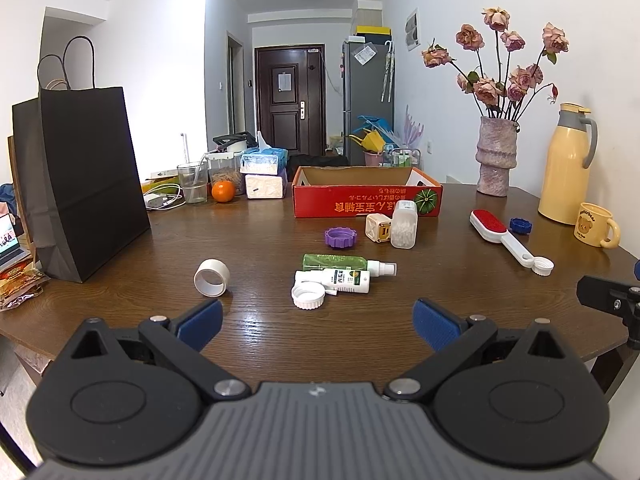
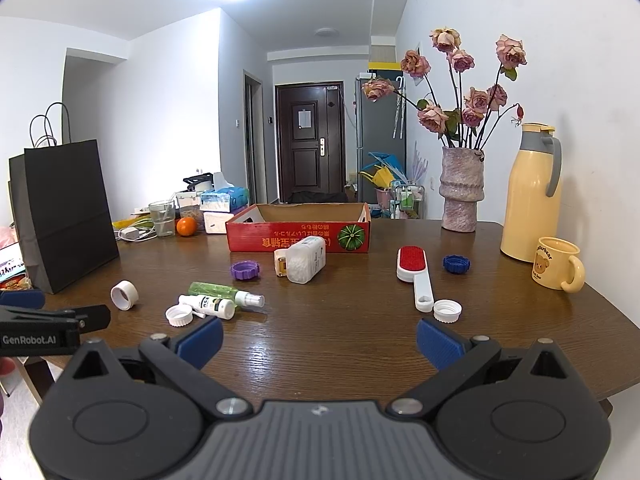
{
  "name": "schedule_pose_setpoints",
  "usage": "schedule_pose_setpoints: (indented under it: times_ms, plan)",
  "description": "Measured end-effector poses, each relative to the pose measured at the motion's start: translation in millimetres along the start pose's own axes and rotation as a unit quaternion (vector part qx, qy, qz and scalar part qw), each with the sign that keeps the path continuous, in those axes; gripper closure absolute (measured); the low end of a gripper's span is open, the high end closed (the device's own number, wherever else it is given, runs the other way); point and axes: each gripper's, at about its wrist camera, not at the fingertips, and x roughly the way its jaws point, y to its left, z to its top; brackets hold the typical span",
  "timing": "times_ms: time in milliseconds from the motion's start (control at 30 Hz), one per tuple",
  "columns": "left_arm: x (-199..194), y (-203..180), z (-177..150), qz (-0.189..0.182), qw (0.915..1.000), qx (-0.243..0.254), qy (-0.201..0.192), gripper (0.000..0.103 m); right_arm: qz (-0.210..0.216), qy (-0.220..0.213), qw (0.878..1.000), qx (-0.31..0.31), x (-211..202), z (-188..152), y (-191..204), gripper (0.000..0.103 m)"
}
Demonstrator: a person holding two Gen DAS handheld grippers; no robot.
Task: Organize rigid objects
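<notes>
Small items lie scattered on the brown table (image 1: 260, 340) before a red cardboard box (image 1: 366, 202) (image 2: 298, 236). Among them are a white tape roll (image 1: 212, 277) (image 2: 124, 295), a white cap (image 1: 307, 295) (image 2: 179, 315), a white bottle (image 1: 340, 279) (image 2: 208, 306), a green spray bottle (image 1: 346, 263) (image 2: 224, 293), a purple lid (image 1: 341, 237) (image 2: 245, 270), a cotton-swab jar (image 1: 404, 224) (image 2: 307, 265), a red lint brush (image 1: 500, 234) (image 2: 414, 272) and a blue lid (image 1: 520, 225) (image 2: 456, 263). My left gripper (image 1: 318, 322) is open at the near edge. My right gripper (image 2: 320, 338) is open too, nothing between its fingers.
A black paper bag (image 1: 80, 184) stands at the left. A vase of roses (image 1: 496, 156), a yellow thermos (image 1: 564, 168) and a yellow mug (image 1: 596, 225) occupy the right side. A glass (image 1: 193, 182), an orange (image 1: 223, 191) and tissue packs (image 1: 264, 176) sit at the back.
</notes>
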Motion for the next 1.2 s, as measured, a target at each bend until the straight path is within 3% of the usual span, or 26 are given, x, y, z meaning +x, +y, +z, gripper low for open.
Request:
schedule_pose_setpoints:
  times_ms: [1200]
  plan:
    - [-0.4,1.7,0.5,0.0,1.0,-0.001,-0.001,0.0,0.0,-0.001,1.0,-0.003,-0.7,-1.2,2.5,0.0]
